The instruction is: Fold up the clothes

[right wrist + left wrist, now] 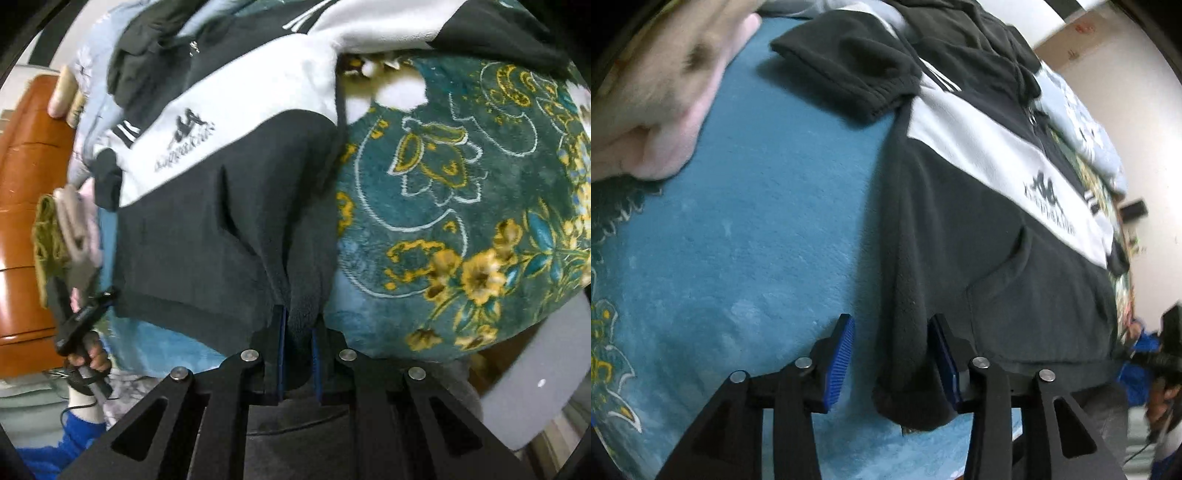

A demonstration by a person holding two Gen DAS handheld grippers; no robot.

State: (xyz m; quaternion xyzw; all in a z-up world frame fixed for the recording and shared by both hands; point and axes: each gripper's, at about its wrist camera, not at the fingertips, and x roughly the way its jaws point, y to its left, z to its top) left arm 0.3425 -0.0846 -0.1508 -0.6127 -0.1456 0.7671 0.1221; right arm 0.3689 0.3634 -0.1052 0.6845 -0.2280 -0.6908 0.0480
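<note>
A black fleece jacket [960,206] with a white chest band and a dark logo lies on a teal blanket [757,221]. Its sleeve is folded across the top in the left wrist view. My left gripper [890,354] is open, and the jacket's bottom hem corner lies between its blue pads without being clamped. In the right wrist view the same jacket [207,229] lies to the left. My right gripper [298,332] is shut on a fold of the jacket's other bottom corner.
A pink and cream folded garment [665,92] lies at the upper left on the blanket. The blanket's floral part [461,184] spreads to the right. An orange wooden headboard [26,221] stands at the left. The other handheld gripper [81,325] shows near it.
</note>
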